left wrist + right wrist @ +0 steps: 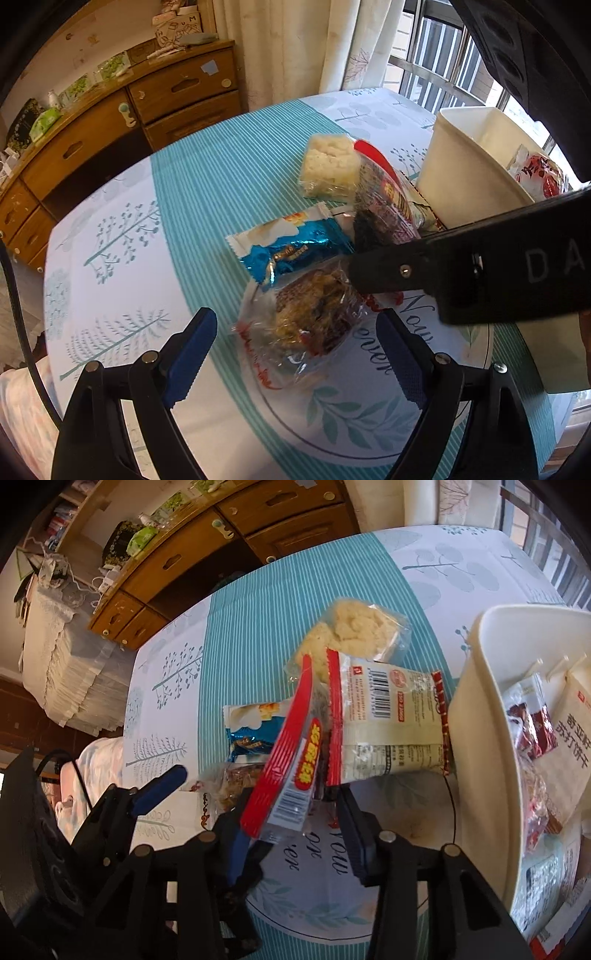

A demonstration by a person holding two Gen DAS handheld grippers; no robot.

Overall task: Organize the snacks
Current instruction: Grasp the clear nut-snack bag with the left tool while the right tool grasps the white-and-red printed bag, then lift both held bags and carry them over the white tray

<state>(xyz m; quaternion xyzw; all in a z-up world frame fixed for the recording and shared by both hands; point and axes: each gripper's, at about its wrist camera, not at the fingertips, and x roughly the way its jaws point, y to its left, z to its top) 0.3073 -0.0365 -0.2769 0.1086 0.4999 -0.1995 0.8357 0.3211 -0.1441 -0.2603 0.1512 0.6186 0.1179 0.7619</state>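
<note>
Right claw (pixel 295 834) grips red-edged packet (pixel 288 771); white bin (pixel 480 709) holds snack packets (pixel 532 731).

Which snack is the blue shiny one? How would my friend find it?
Start at the big white bin on the leafy tablecloth. The loose snacks lie beside it, and the blue foil packet sits between the pale rice cake and a clear-wrapped brown cake. It alone is shiny blue with a white end.

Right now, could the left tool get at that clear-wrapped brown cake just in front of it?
Probably yes. The left tool stands open with the clear-wrapped brown cake lying between its fingers. The right tool crosses just above the cake's far edge and might crowd it.
</note>
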